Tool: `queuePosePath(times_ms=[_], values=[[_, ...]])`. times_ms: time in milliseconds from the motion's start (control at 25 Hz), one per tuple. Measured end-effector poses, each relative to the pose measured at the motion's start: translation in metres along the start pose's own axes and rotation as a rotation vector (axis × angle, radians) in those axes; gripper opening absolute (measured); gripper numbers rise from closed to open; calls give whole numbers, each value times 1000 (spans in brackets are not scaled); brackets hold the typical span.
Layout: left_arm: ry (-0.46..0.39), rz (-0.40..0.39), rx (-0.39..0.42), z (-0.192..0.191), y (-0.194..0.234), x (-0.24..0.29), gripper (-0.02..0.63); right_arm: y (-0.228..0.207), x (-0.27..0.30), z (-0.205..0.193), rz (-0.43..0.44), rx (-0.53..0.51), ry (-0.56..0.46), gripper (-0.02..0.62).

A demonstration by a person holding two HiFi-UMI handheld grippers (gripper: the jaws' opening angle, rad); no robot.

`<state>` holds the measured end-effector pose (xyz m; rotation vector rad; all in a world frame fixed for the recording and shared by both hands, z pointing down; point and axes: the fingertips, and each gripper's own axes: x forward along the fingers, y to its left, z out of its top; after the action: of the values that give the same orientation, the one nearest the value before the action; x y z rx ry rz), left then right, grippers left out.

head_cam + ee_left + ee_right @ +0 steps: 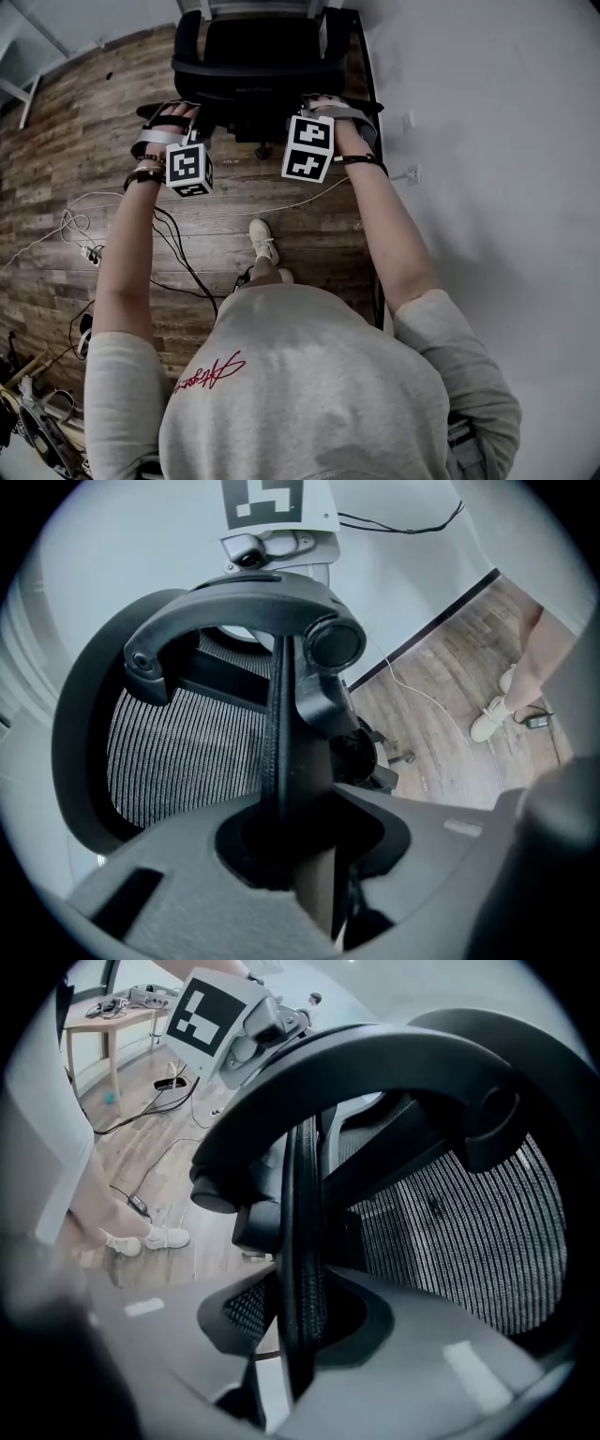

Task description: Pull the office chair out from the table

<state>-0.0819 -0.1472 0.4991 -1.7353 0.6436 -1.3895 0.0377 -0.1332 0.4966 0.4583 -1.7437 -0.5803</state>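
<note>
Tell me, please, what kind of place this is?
Probably an office or lab workroom: a black mesh-backed office chair, loose black cables on the brown wood-plank floor, and a light wooden table holding equipment.

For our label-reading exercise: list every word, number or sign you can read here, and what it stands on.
Red script on the sweatshirt: too blurred to read.
Left cube, right cube: black-and-white square patterns, no letters.
On the office chair: no print legible.
</note>
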Motion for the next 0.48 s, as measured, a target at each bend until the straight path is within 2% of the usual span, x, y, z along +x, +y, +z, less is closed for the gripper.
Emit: queuePosePath(times_ms=[480], values=[[8, -3, -2, 16, -18, -22, 94, 27, -19, -5, 17, 2, -4, 95]])
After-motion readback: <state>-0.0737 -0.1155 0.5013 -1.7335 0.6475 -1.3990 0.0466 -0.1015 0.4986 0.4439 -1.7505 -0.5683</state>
